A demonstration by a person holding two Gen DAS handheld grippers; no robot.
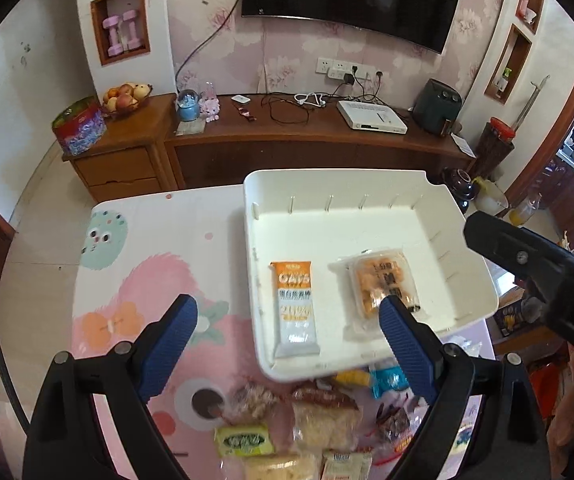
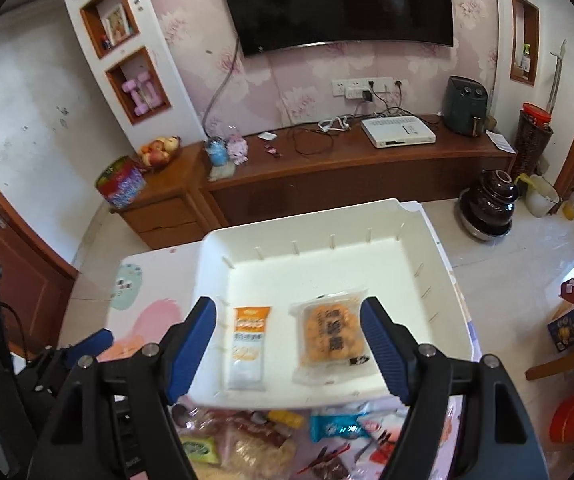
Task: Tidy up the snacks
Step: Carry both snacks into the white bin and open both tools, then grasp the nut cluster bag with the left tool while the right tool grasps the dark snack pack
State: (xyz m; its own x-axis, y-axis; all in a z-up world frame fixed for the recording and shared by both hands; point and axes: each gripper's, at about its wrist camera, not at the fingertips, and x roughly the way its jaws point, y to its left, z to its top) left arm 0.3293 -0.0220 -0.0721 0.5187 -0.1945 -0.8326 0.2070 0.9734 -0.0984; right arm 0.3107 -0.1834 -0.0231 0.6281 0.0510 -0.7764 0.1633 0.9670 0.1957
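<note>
Both tongs gape wide and hold nothing: the left tongs [image 1: 287, 334] hover over the desk [image 1: 159, 280], the right tongs [image 2: 289, 344] over the white bin [image 2: 427, 248]. The bin's near part already holds two packets side by side, an orange oats sachet [image 2: 248, 346] on the left and a clear-wrapped orange pastry [image 2: 329, 338] on the right, apparently laid flat to leave room. The remaining snacks [image 1: 319, 420] lie heaped on the desk just near of the bin, within easy reach for the next pick.
</note>
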